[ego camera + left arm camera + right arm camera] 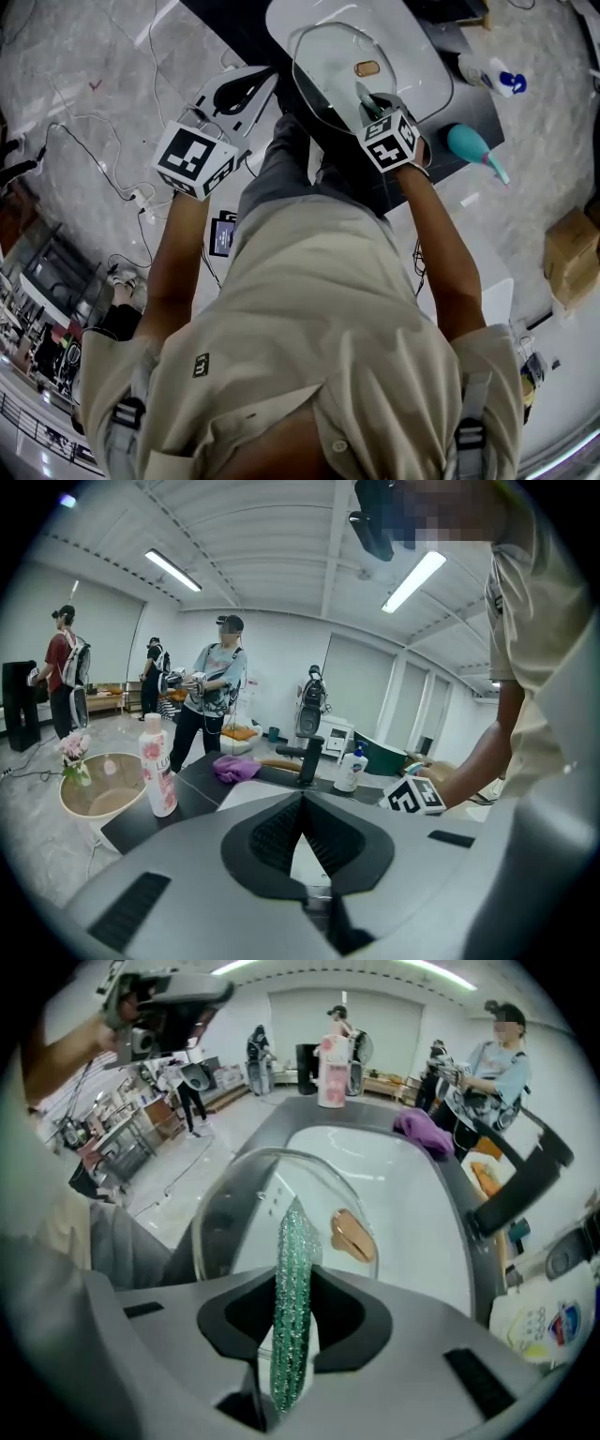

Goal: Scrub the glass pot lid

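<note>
Clear glass pot lid point(328, 75), tan knob point(367, 67), tilted in white sink point(412, 47); green scrubber point(291, 1279) against it

The only wording that reads is "LUX", running vertically down the white-and-pink bottle point(157, 766) that stands on the dark surface point(202, 794), beyond and to the left of the left fingers point(272, 836). A pump bottle point(349, 771) just right of their tips has a label too small to read. The second pump bottle point(539, 1321), low to the right of the right fingers point(345, 1320), has a blurred blue-and-red label. The shirt patch point(201, 365) is illegible.
</note>
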Available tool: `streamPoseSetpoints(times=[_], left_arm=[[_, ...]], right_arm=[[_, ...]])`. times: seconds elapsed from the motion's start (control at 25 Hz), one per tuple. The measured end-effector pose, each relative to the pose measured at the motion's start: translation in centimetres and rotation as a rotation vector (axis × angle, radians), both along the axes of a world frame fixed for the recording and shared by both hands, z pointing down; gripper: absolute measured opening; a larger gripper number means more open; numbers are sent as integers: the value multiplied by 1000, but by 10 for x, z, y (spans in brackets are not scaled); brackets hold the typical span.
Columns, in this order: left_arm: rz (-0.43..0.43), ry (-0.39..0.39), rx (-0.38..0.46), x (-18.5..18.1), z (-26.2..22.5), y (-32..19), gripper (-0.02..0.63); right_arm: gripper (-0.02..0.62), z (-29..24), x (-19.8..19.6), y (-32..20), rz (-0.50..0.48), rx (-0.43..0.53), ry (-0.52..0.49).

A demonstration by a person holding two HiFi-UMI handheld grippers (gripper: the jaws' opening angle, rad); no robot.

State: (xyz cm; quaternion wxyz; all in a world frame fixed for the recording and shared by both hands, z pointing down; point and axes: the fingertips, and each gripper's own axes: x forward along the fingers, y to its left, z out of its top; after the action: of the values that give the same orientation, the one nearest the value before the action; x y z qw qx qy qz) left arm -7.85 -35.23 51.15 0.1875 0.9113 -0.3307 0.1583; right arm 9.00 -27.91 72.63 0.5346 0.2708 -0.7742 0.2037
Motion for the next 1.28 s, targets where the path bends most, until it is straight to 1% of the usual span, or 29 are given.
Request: streamPoseSetpoints(times=[0.16,0.28,0.4,0.56,0.64,0.72,0.8,0.88,0.96,1.08,1.16,1.24,1.28], left_arm=[[-8,5,-6,0,4,1,14],[-12,10,-13,0,8,1,14],[-15,17,-18,-1,9,1,12],[-23,20,-26,-7,14,1,12],[-32,18,-32,-11,18,0,14],[-43,16,-38,-17,21,-1,14],[-55,15,-43,-23,24,-2,12],[-66,16,-48,-29,26,-4,14],[-75,15,-53,-34,28,-5,12],[-82,13,-61,-38,31,-6,14],[-80,13,-63,-38,31,-7,14],[-73,15,-62,-34,30,-8,14],[-68,17,-61,-31,30,-8,14]], right_arm=[[87,-28,-55,19,-178,39,-54],[89,-34,-90,13,-270,60,-73],[89,-29,-111,-17,-308,42,-58],[89,-8,-123,-74,-353,-24,-3],[89,0,-127,-106,-360,-51,0],[89,15,-126,-128,-308,-121,-32],[87,30,-116,-149,-218,-175,-71],[87,43,-95,-161,-125,-227,-79],[87,64,-64,-166,-17,-269,-81],[87,87,-11,-159,163,-346,-103],[87,95,24,-145,280,-413,-111],[87,95,50,-124,362,-471,-129],[87,91,59,-111,379,-489,-136]])
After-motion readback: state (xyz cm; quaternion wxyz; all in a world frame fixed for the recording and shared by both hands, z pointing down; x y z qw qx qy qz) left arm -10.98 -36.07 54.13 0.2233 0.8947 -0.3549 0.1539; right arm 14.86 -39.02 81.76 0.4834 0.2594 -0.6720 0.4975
